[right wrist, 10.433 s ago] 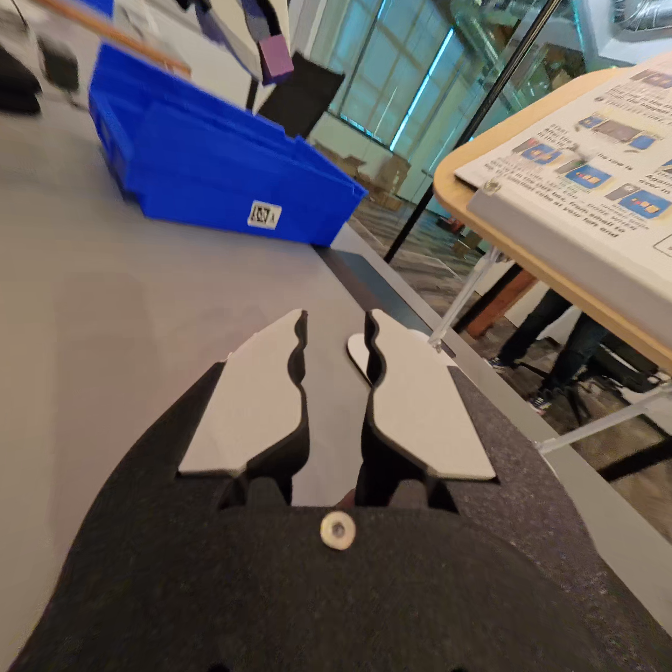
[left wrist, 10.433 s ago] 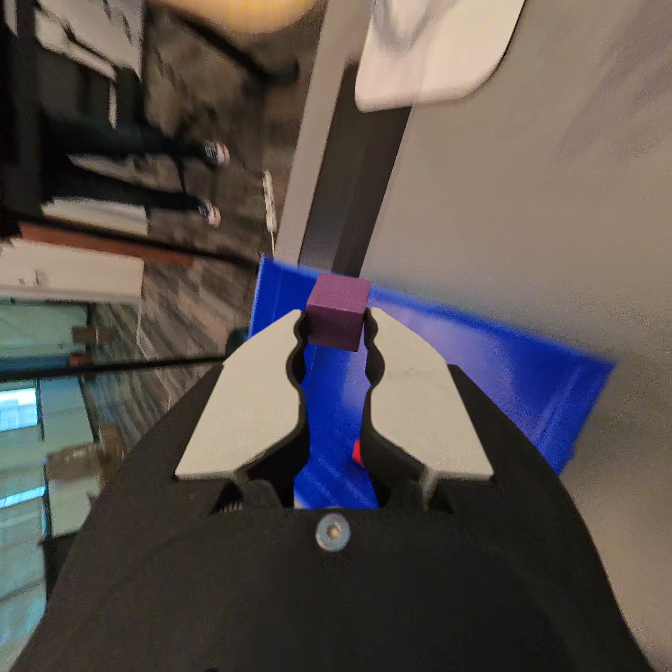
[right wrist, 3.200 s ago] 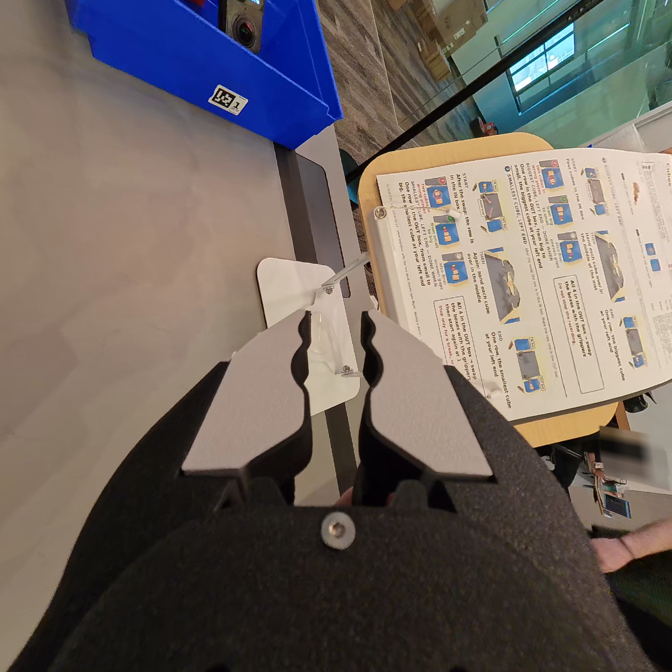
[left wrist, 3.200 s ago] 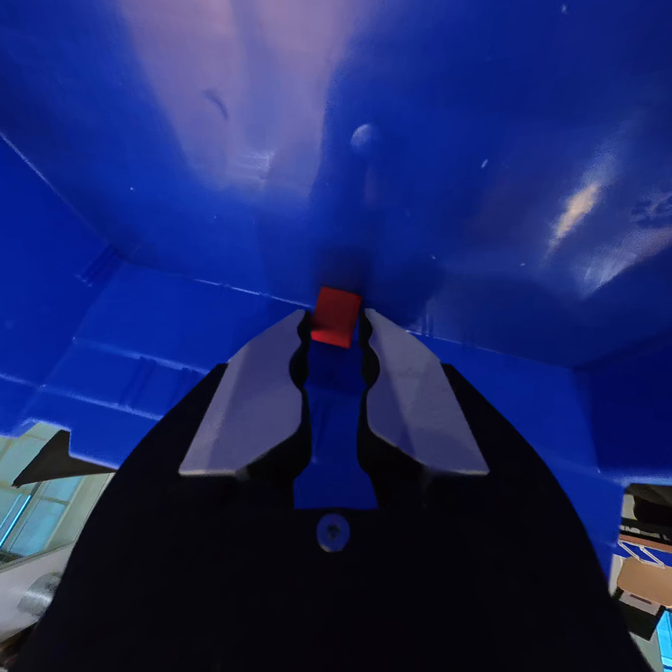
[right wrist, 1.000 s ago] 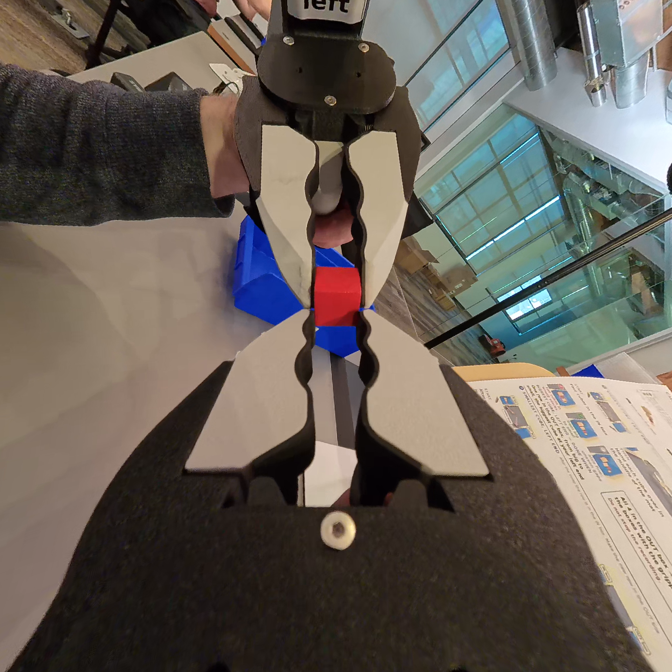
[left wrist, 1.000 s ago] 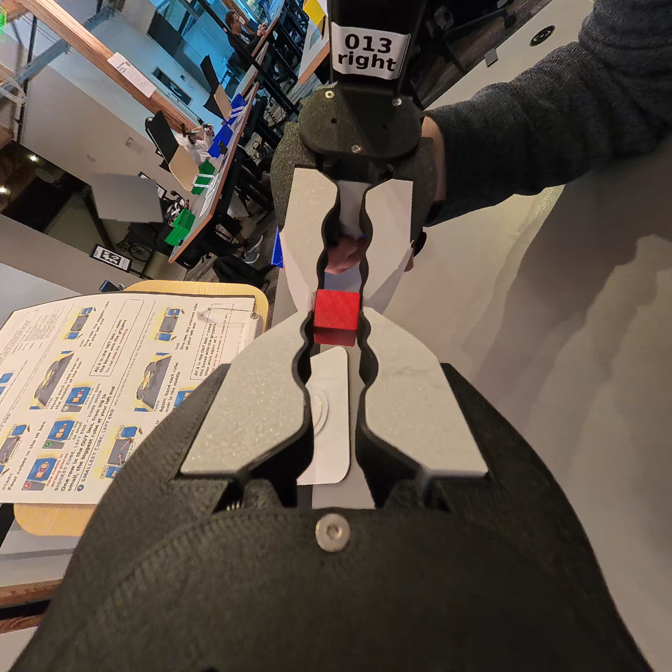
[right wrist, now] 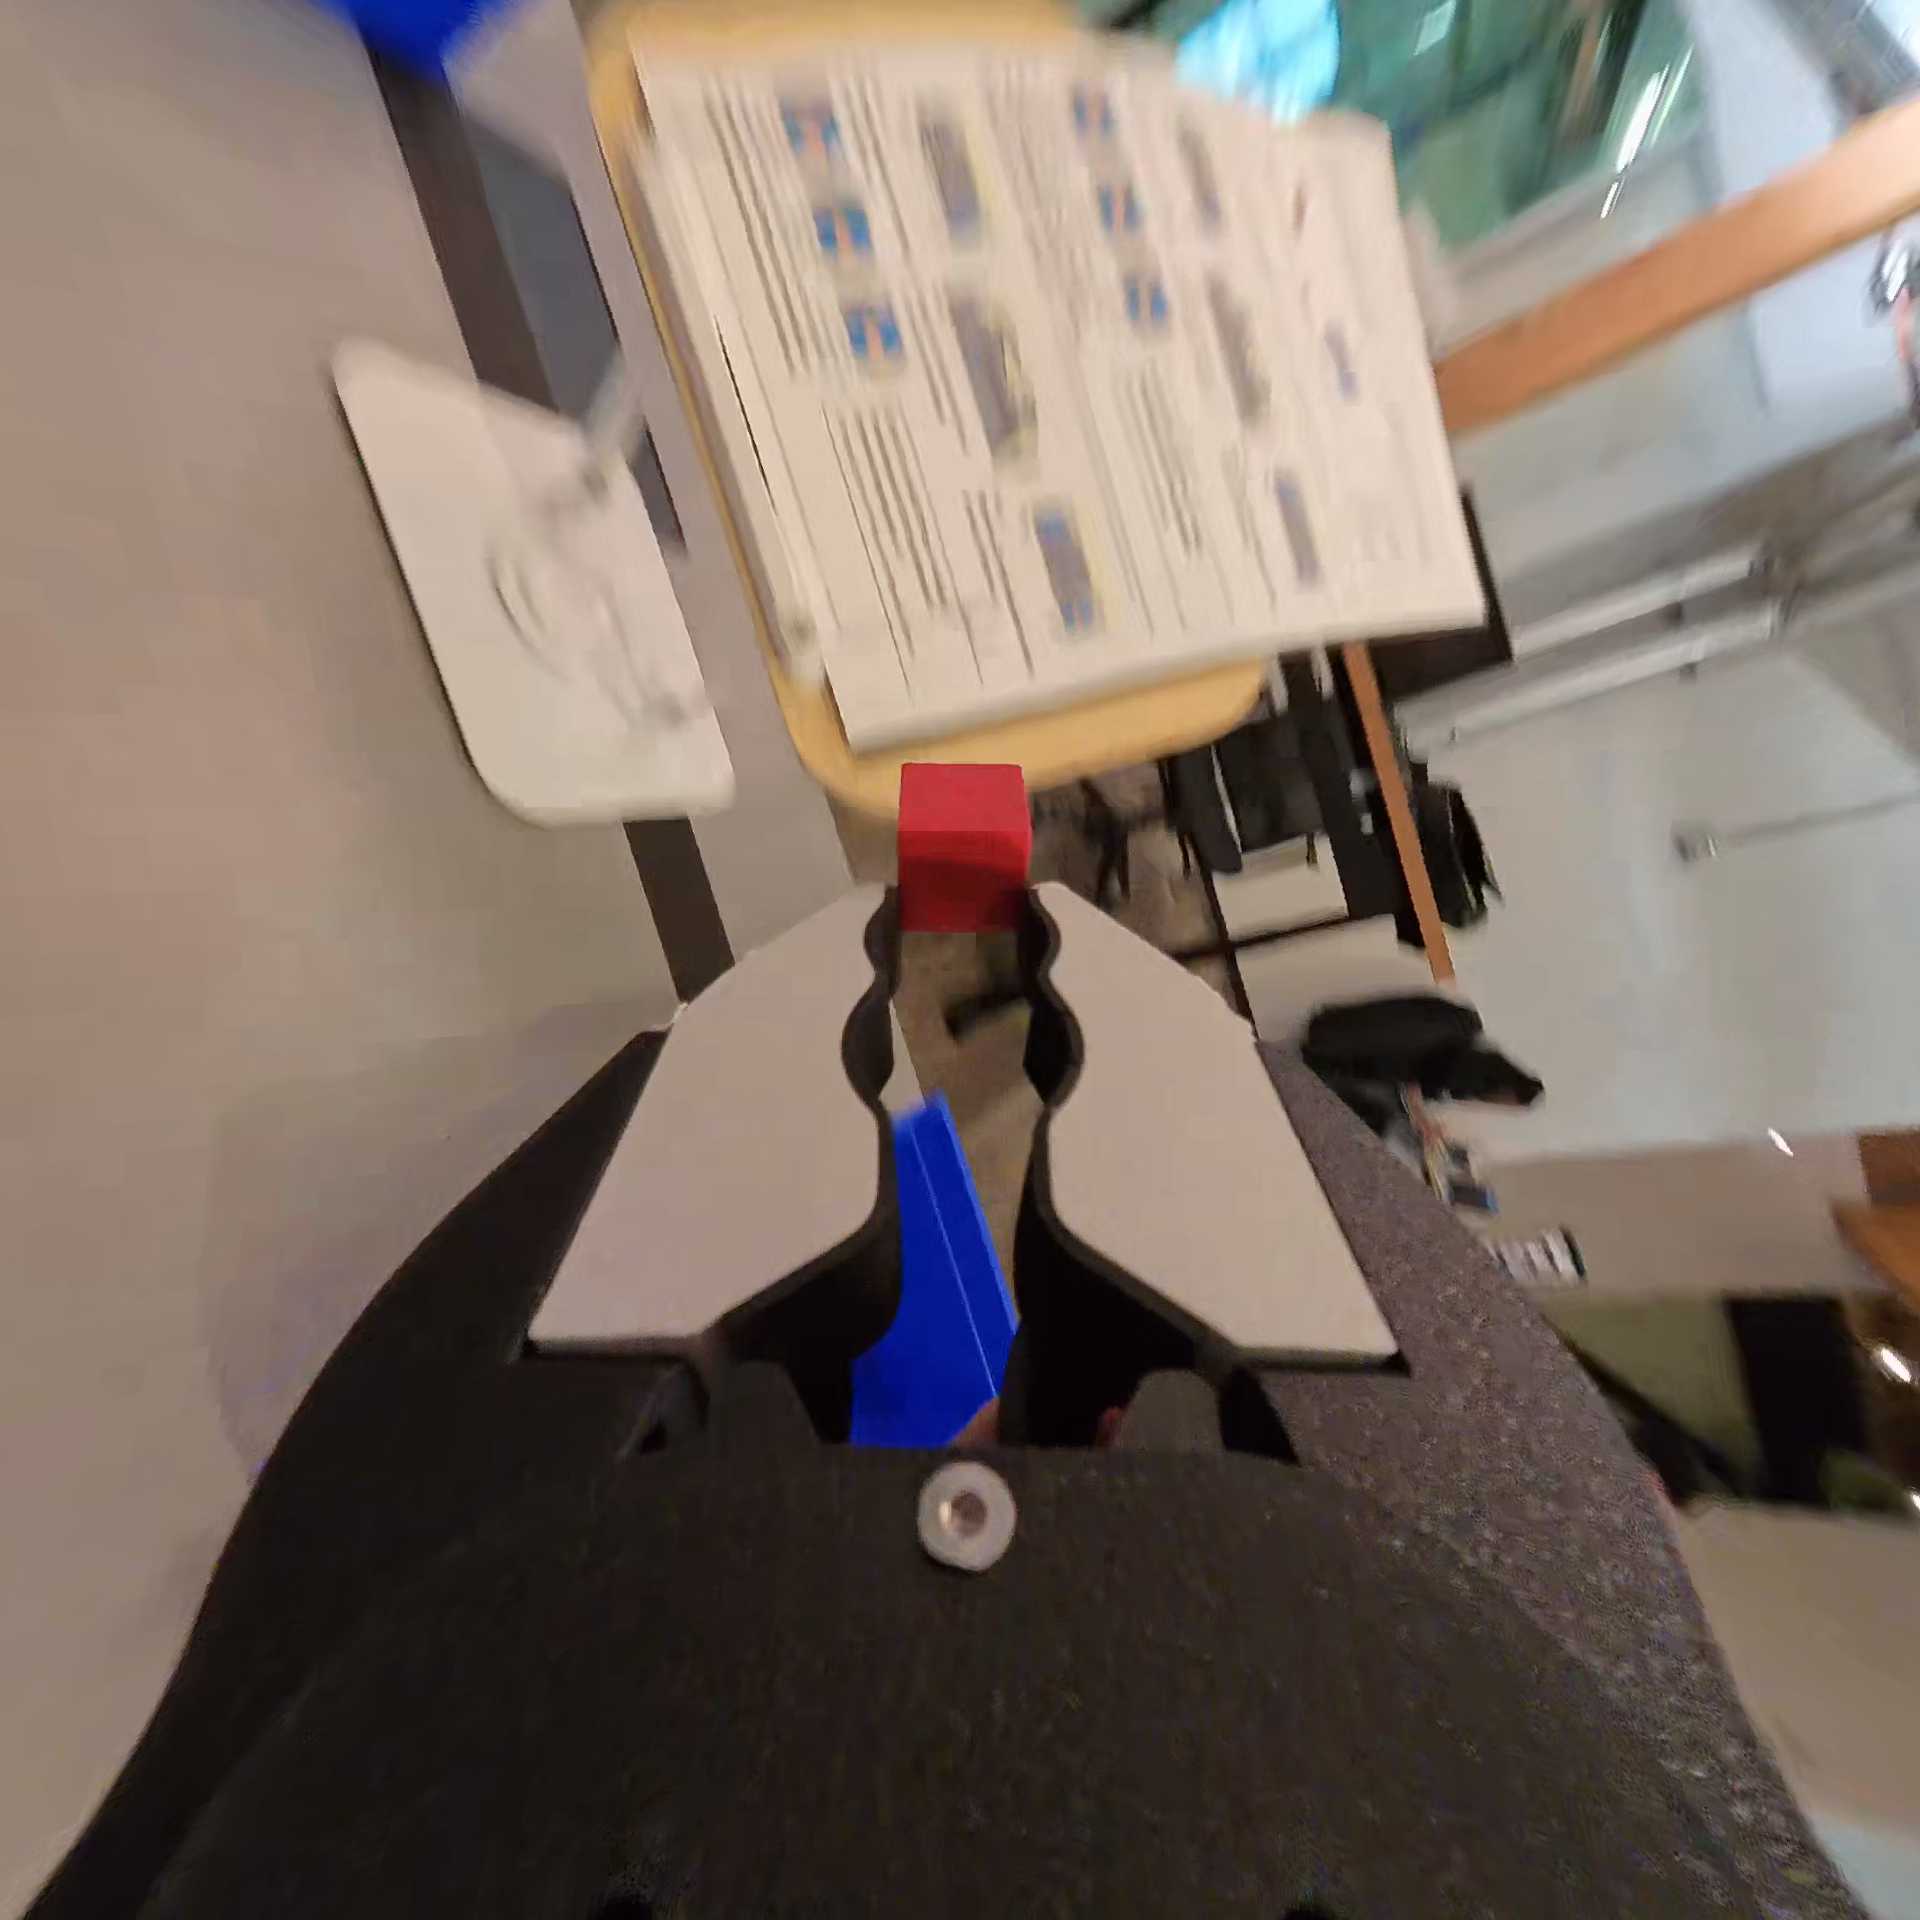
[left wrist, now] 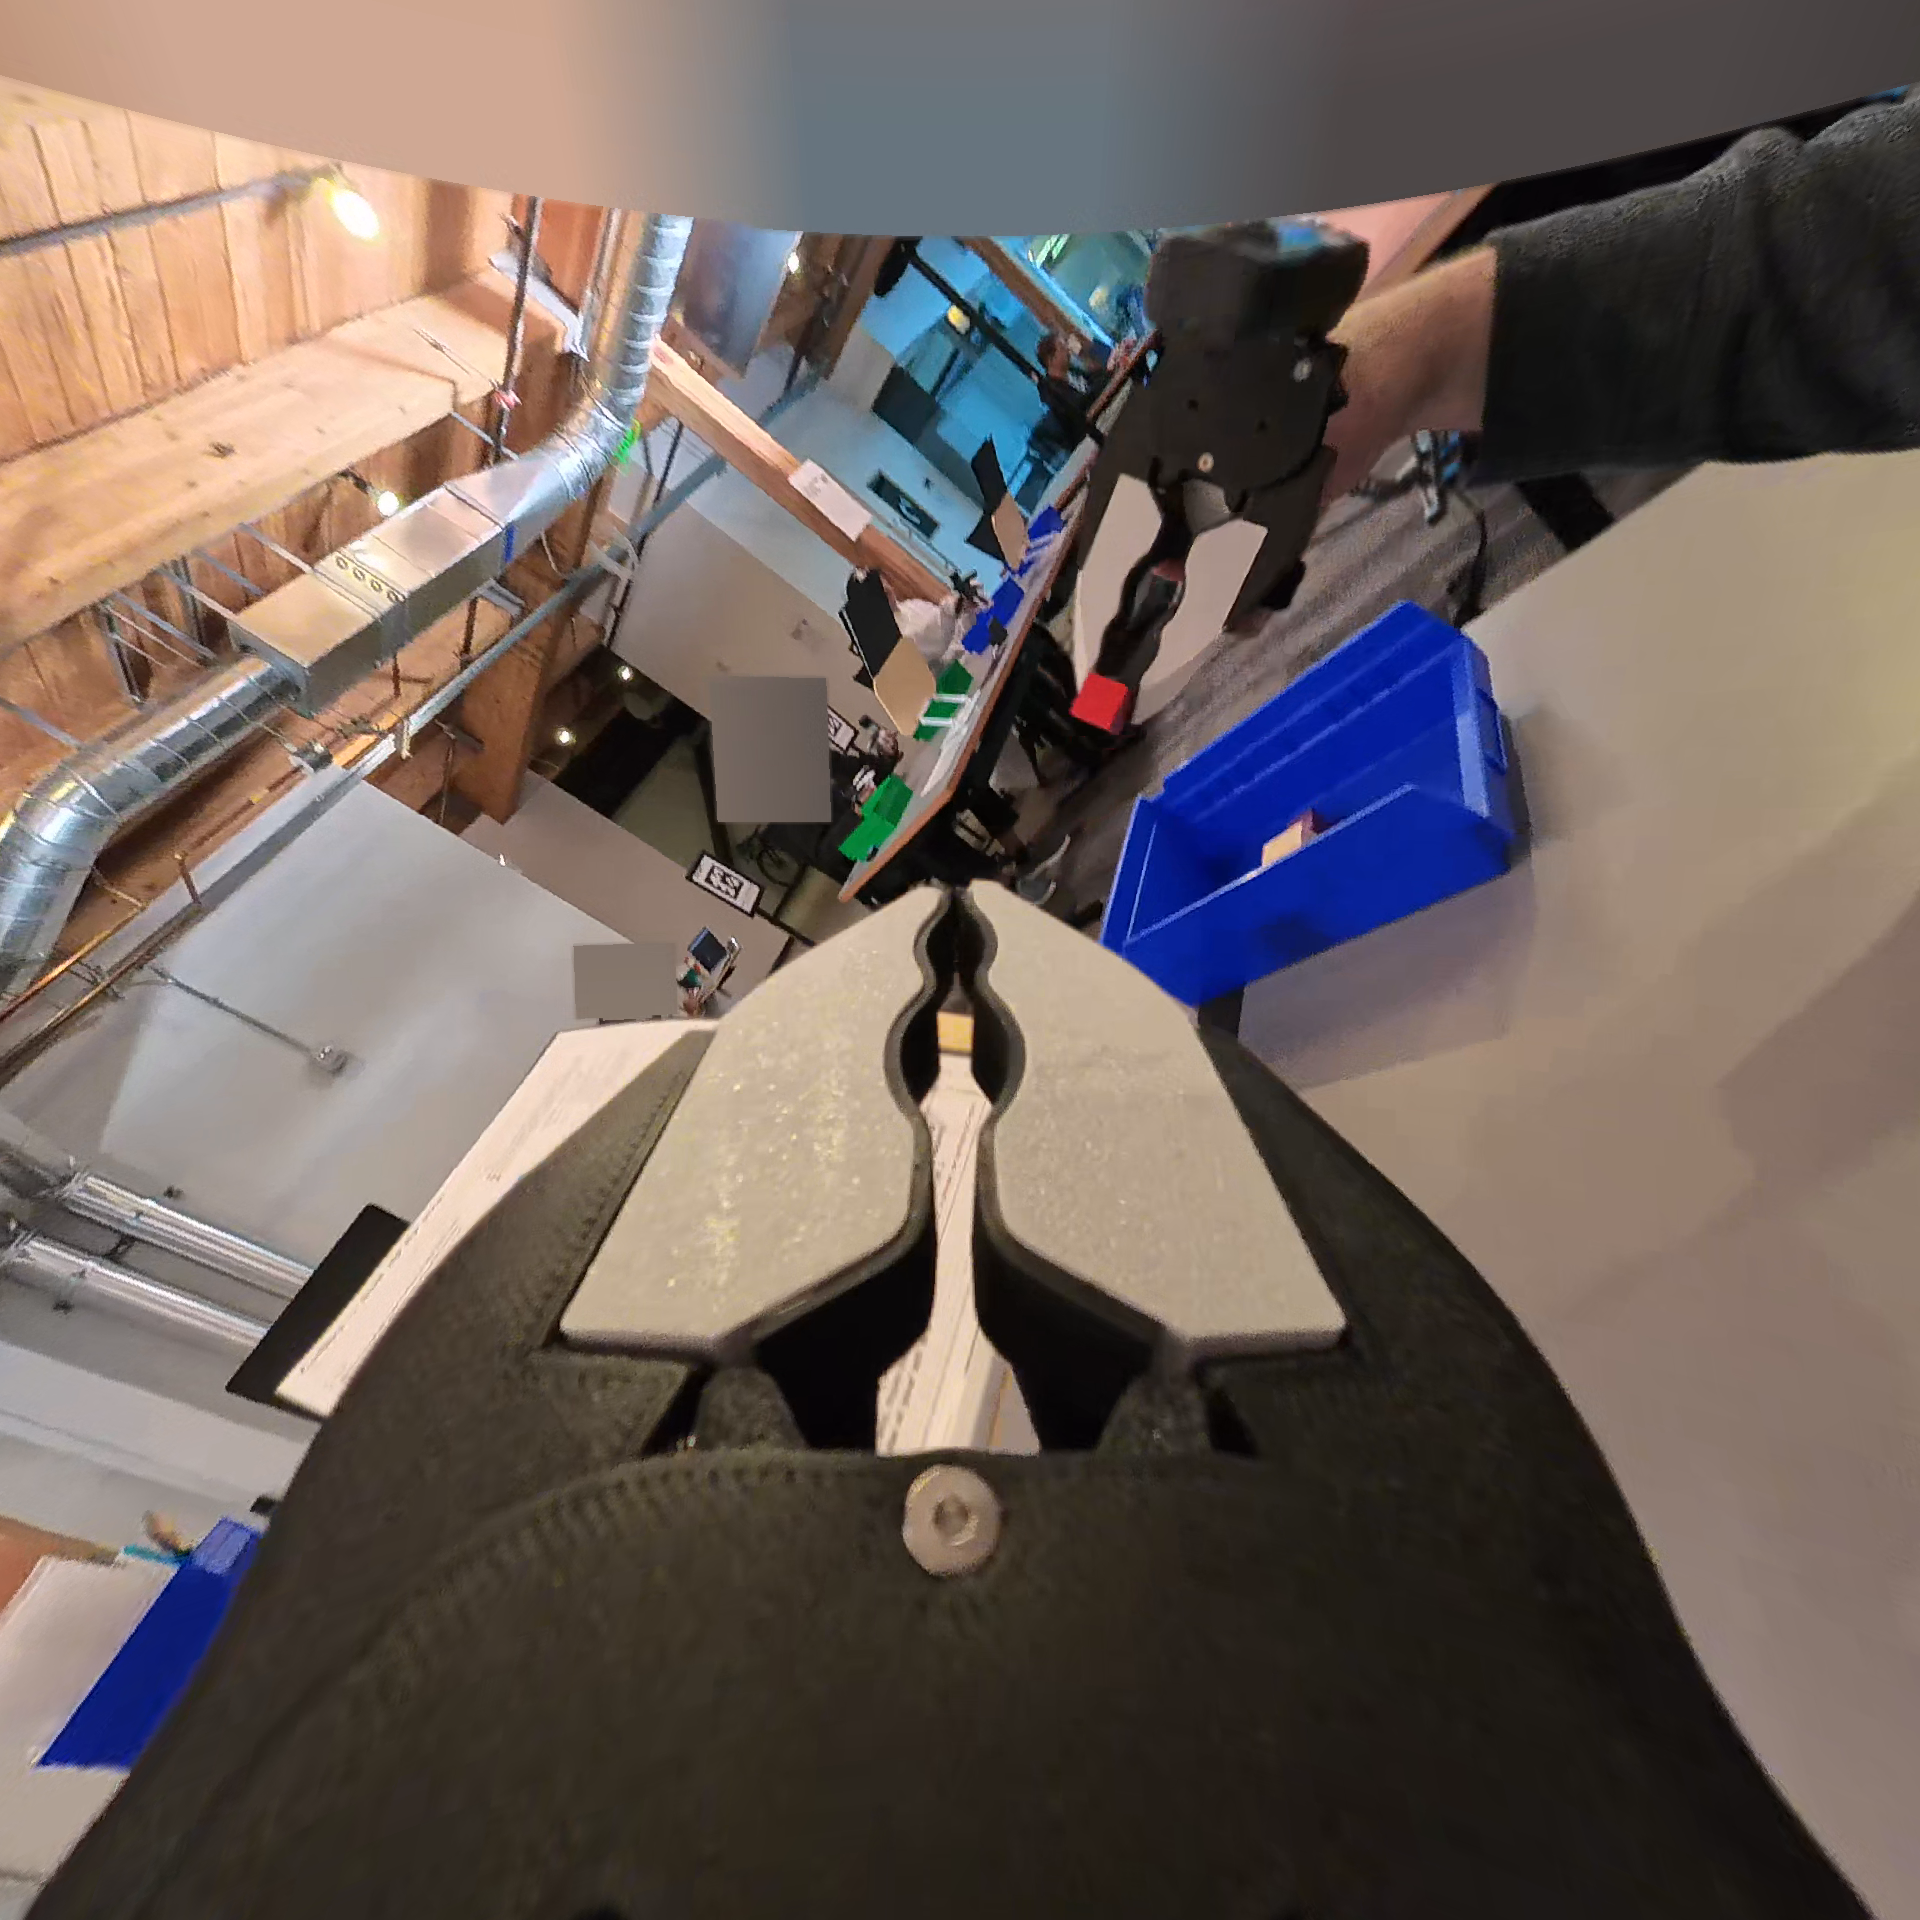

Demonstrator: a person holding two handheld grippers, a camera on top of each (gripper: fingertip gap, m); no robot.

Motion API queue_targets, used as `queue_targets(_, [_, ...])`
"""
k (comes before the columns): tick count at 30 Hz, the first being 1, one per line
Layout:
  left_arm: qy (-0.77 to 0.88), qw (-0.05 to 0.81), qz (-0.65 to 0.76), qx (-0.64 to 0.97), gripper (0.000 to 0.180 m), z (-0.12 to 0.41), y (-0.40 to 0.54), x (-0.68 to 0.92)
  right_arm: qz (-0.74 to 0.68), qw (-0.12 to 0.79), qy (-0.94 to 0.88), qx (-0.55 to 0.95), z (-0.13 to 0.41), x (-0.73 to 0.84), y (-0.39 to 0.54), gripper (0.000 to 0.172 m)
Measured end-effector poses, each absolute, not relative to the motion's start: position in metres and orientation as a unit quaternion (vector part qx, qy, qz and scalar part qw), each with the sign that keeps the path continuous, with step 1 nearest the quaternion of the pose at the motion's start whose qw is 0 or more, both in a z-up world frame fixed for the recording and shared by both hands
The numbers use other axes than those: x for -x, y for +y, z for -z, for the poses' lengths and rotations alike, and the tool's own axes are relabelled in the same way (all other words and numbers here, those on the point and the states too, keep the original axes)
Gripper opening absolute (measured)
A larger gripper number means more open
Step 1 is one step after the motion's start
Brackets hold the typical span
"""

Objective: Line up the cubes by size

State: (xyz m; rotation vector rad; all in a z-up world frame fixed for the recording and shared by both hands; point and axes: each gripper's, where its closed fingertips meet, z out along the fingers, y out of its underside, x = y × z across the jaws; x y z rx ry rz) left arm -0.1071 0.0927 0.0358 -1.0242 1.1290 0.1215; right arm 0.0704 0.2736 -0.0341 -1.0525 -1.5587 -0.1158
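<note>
Red cube [right wrist: 963, 847] pinched by right gripper [right wrist: 963, 906] (airborne).

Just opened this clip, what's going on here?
A person is working with two handheld grippers. The right gripper grips a red cube at its fingertips, in the air above the grey table. The left gripper is closed with nothing in it. A blue bin on the table already holds other cubes.

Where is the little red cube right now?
The red cube is pinched at the tips of the right gripper, up in the air above the blue bin.
</note>
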Motion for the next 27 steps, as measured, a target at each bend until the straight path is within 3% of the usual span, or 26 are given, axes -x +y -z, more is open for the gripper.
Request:
queue_targets(6, [0.517,0.718,-0.049,0.463,0.0,-0.033,0.106,0.096,0.161,0.452,-0.682,0.552,0.075,-0.181,0.352,0.021])
queue_targets(12, [0.522,0.71,-0.049,0.471,0.0,-0.028,0.111,0.093,0.165,0.322,-0.704,0.611,0.149,-0.227,0.398,0.02])
queue_targets(27, [0.52,0.687,-0.07,0.502,0.0,-0.015,0.13,0.104,0.252,0.094,-0.74,0.616,0.256,-0.279,0.456,0.021])
